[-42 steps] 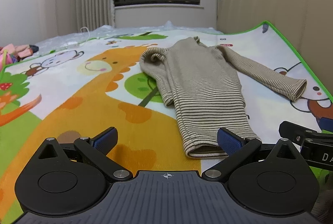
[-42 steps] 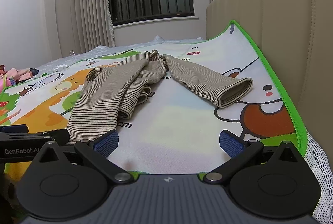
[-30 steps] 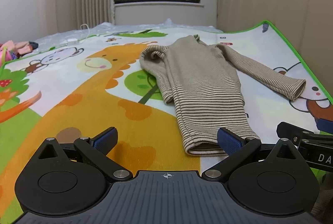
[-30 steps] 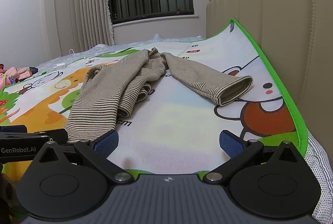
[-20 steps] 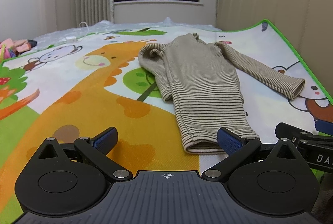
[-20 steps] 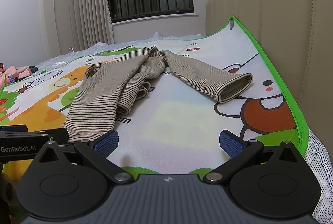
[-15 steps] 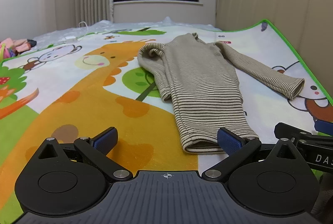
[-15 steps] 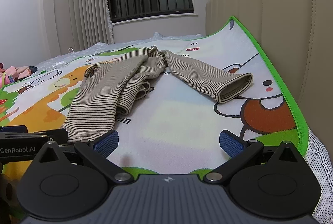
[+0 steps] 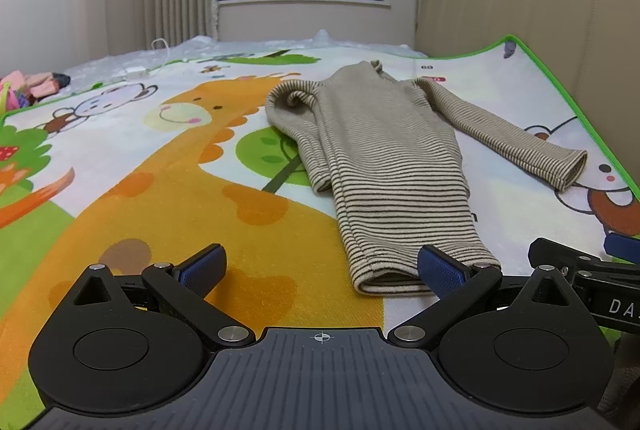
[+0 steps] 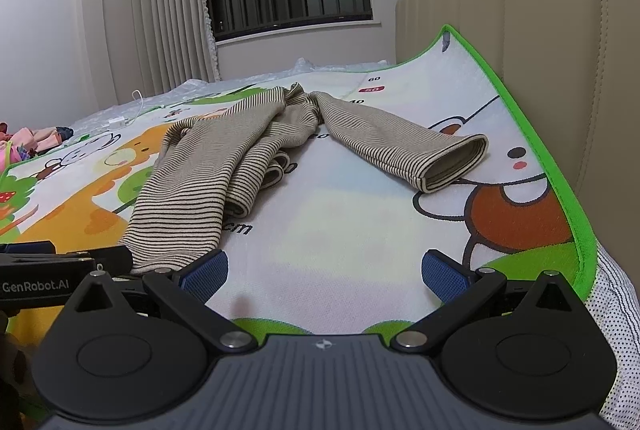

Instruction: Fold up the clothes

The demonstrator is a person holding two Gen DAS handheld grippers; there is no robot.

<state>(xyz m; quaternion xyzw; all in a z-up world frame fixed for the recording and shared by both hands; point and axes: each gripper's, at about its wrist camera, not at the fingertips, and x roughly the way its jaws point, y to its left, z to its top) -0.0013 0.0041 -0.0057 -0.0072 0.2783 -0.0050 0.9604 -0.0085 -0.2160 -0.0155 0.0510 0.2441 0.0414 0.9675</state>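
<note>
Lying on the cartoon-printed play mat [image 9: 160, 190], the beige striped knit top [image 9: 384, 166] was half folded. Left gripper [image 9: 320, 266] and right gripper [image 10: 324, 270] stood wide open, empty; the outstretched sleeve [image 10: 404, 146] needed folding inward next.

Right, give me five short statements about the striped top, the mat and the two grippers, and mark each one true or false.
1. The striped top lies on the cartoon play mat. True.
2. The left gripper is shut on the top's hem. False: its jaws stand wide apart and hold nothing, with the hem lying just ahead of them.
3. One sleeve stretches out to the right, toward the mat's green edge. True.
4. The right gripper holds the sleeve's cuff. False: it is open and empty over bare mat, and the cuff lies well ahead of it.
5. The mat is plain grey. False: it shows an orange giraffe and other animal drawings.
</note>
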